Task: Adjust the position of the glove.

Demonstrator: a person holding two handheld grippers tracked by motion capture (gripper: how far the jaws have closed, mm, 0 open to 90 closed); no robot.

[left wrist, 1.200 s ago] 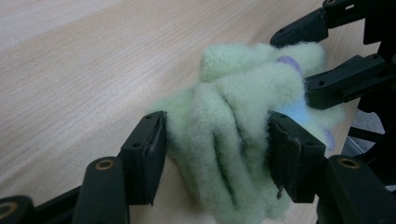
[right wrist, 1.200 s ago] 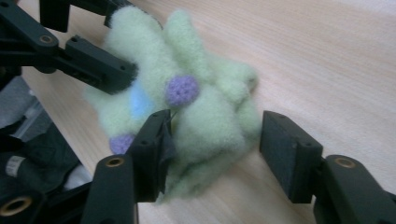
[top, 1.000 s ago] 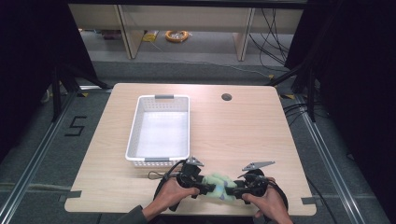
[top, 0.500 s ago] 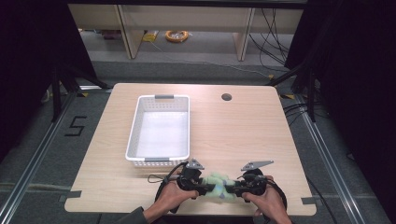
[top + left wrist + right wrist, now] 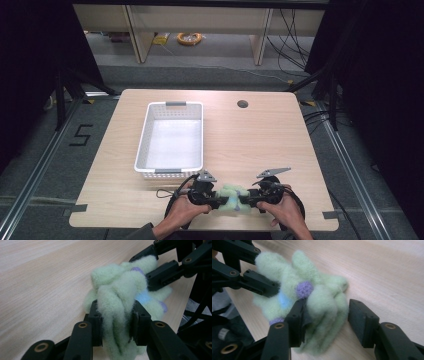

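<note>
At the near edge of the wooden counter (image 5: 250,135), we saw a pale green fuzzy glove (image 5: 231,195) lying between the two tools, bunched into a lump with small purple and light blue patches on it. The left tool (image 5: 217,199), held in the person's left hand (image 5: 181,212), pointed toward the right one, and in the left gripper view its jaws were pressed tight on a thick fold of the glove (image 5: 120,297), the fleece squeezed between both black pads. The right tool (image 5: 246,201), held in the right hand (image 5: 286,212), faced it from the other side. In the right gripper view its jaws stood apart around the other end of the glove (image 5: 312,302): one pad touched the fleece, while the other was clear of it with bare counter showing in the gap. Farther back and to the left of the hands sat a white slotted basket (image 5: 142,140), its long side running away from the person, well apart from the glove. A small round hole (image 5: 242,104) marked the far part of the counter.
</note>
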